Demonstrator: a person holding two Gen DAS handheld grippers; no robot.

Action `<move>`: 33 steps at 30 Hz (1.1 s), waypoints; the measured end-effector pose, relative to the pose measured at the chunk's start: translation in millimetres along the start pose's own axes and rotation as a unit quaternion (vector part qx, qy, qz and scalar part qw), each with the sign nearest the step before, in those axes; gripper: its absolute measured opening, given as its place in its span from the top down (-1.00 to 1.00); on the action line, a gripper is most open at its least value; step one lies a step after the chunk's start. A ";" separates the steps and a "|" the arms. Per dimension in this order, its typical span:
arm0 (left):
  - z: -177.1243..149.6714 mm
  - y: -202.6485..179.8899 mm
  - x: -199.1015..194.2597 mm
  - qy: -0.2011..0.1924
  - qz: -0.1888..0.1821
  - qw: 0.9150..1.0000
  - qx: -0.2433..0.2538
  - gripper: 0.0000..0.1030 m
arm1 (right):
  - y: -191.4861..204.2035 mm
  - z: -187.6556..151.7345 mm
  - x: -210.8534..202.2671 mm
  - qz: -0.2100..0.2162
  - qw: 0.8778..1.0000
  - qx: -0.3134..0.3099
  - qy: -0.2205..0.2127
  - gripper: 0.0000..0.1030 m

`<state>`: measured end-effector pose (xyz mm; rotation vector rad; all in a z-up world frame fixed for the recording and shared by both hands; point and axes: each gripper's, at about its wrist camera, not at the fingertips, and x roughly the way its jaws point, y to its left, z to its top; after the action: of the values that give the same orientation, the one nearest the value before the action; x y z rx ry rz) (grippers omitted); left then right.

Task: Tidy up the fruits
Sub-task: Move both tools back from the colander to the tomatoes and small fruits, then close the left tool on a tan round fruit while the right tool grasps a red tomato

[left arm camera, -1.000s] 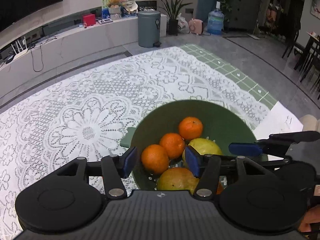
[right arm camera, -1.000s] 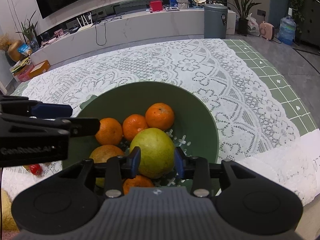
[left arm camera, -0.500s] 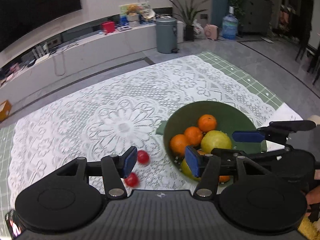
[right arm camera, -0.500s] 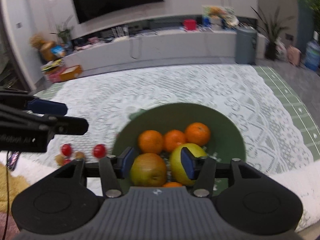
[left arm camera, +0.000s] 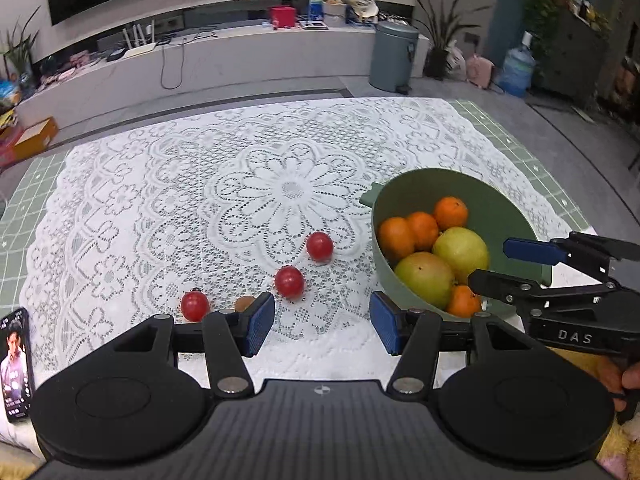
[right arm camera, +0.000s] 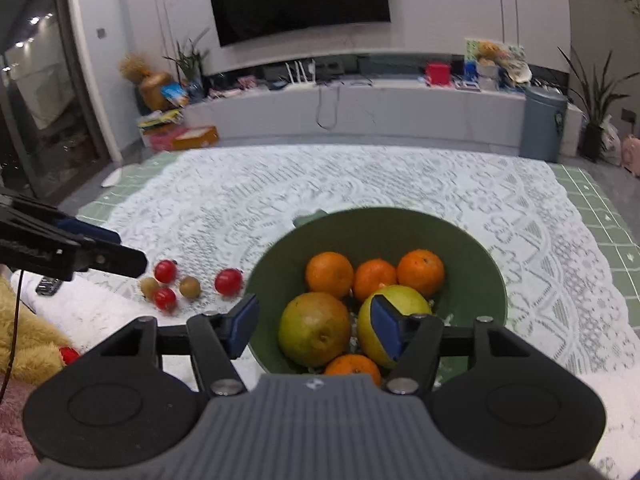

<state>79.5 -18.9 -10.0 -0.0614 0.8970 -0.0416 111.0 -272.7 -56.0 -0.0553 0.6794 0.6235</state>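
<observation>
A green bowl [left arm camera: 496,196] [right arm camera: 476,264] on the lace cloth holds several oranges [right arm camera: 330,274], a yellow-green pear [right arm camera: 400,300] and a brownish pear [right arm camera: 314,328]. Three red cherry tomatoes [left arm camera: 289,281] and a small brown fruit [left arm camera: 244,303] lie on the cloth left of the bowl; the right wrist view shows them too [right arm camera: 228,281]. My left gripper [left arm camera: 322,328] is open and empty, above the cloth in front of the tomatoes. My right gripper [right arm camera: 314,326] is open and empty, raised over the bowl's near side.
A phone [left arm camera: 16,364] lies at the table's near left corner. A yellow plush toy [right arm camera: 24,332] sits at the near left edge. Green checked mat [left arm camera: 516,136] shows beyond the lace cloth. A grey bin [left arm camera: 394,56] stands on the floor behind.
The right gripper has opened, let go of the yellow-green pear into the bowl and pulled back upward. The left gripper has drawn back and to the left, away from the bowl, towards the tomatoes.
</observation>
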 end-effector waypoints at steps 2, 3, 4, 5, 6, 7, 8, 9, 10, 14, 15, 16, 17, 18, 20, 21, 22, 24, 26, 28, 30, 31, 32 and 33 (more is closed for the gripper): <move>-2.6 1.7 -0.2 0.011 0.005 1.000 -0.002 -0.26 | 4.2 2.2 4.8 0.003 1.000 -0.009 0.001 -0.16; -4.1 2.8 -1.0 0.015 0.012 1.000 0.003 -0.26 | 7.4 1.0 6.7 0.002 1.000 -0.016 0.003 -0.16; -6.8 5.0 -2.9 0.015 0.019 1.000 0.008 -0.26 | 13.3 0.2 9.5 -0.002 1.000 -0.025 0.004 -0.16; -9.4 8.7 -4.9 0.013 0.026 0.999 0.013 -0.26 | 18.9 0.3 11.1 -0.005 0.999 -0.031 0.007 -0.16; -12.3 12.2 -6.4 0.010 0.031 0.999 0.017 -0.26 | 24.2 1.0 11.4 -0.005 0.999 -0.034 0.008 -0.16; -15.8 17.1 -7.8 0.006 0.034 0.999 0.020 -0.26 | 31.4 1.7 10.4 -0.005 0.999 -0.034 0.001 -0.16; -19.9 21.8 -8.5 0.002 0.036 0.999 0.020 -0.26 | 37.8 1.5 8.9 -0.009 0.999 -0.030 -0.005 -0.15; -24.5 27.3 -9.7 -0.004 0.037 0.999 0.018 -0.26 | 44.3 2.0 8.3 -0.012 1.000 -0.027 -0.007 -0.15; -28.4 32.6 -10.7 -0.010 0.034 0.999 0.015 -0.26 | 51.5 2.4 8.8 -0.016 1.000 -0.025 -0.006 -0.15; -40.5 50.6 -11.2 -0.020 0.030 0.999 0.006 -0.26 | 78.9 2.1 20.7 -0.022 0.999 -0.018 0.018 -0.15; -42.8 56.7 -11.4 -0.023 0.027 0.999 -0.001 -0.26 | 85.0 2.7 25.1 -0.022 0.999 -0.018 0.023 -0.14; -44.1 63.2 -11.1 -0.023 0.022 0.999 -0.009 -0.26 | 90.2 2.9 28.3 -0.024 0.999 -0.020 0.027 -0.14; -45.4 69.1 -10.7 -0.024 0.017 0.999 -0.017 -0.26 | 96.9 4.1 33.0 -0.030 0.999 -0.024 0.032 -0.14; -45.9 75.3 -10.4 -0.024 0.013 0.999 -0.024 -0.26 | 103.2 5.6 37.6 -0.035 0.998 -0.028 0.037 -0.14; -46.8 86.9 -10.7 -0.027 0.006 0.999 -0.032 -0.26 | 114.0 8.4 44.8 -0.041 0.998 -0.035 0.045 -0.14; -47.0 92.3 -10.4 -0.029 0.004 0.999 -0.036 -0.26 | 118.3 9.5 48.2 -0.043 0.997 -0.039 0.049 -0.14; -46.9 97.9 -10.0 -0.030 0.001 0.999 -0.040 -0.26 | 122.9 10.9 52.9 -0.044 0.996 -0.045 0.055 -0.14; -46.7 107.9 -7.6 -0.029 -0.007 0.998 -0.048 -0.26 | 133.2 13.0 61.9 -0.046 0.995 -0.060 0.065 -0.10; -47.3 116.7 -2.9 -0.021 -0.014 0.998 -0.055 -0.25 | 142.9 13.9 72.1 -0.050 0.993 -0.073 0.076 -0.01; -48.4 125.0 1.2 -0.015 -0.023 0.997 -0.068 -0.25 | 150.0 14.4 80.9 -0.053 0.992 -0.080 0.086 0.04; -49.4 131.0 4.3 -0.012 -0.026 0.997 -0.078 -0.25 | 155.4 14.8 88.7 -0.050 0.991 -0.083 0.095 0.12; -49.7 133.1 5.3 -0.011 -0.028 0.996 -0.083 -0.25 | 157.6 14.5 91.9 -0.047 0.990 -0.084 0.100 0.14; -49.8 136.3 6.8 -0.010 -0.031 0.996 -0.088 -0.25 | 159.8 14.3 95.3 -0.046 0.990 -0.087 0.104 0.16; -50.0 139.3 8.2 -0.009 -0.035 0.995 -0.096 -0.25 | 161.1 13.8 98.6 -0.046 0.989 -0.090 0.107 0.16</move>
<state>47.0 117.8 -57.4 -0.2716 0.8787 -0.0209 88.8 -86.2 -80.5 -0.3239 0.8214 0.5946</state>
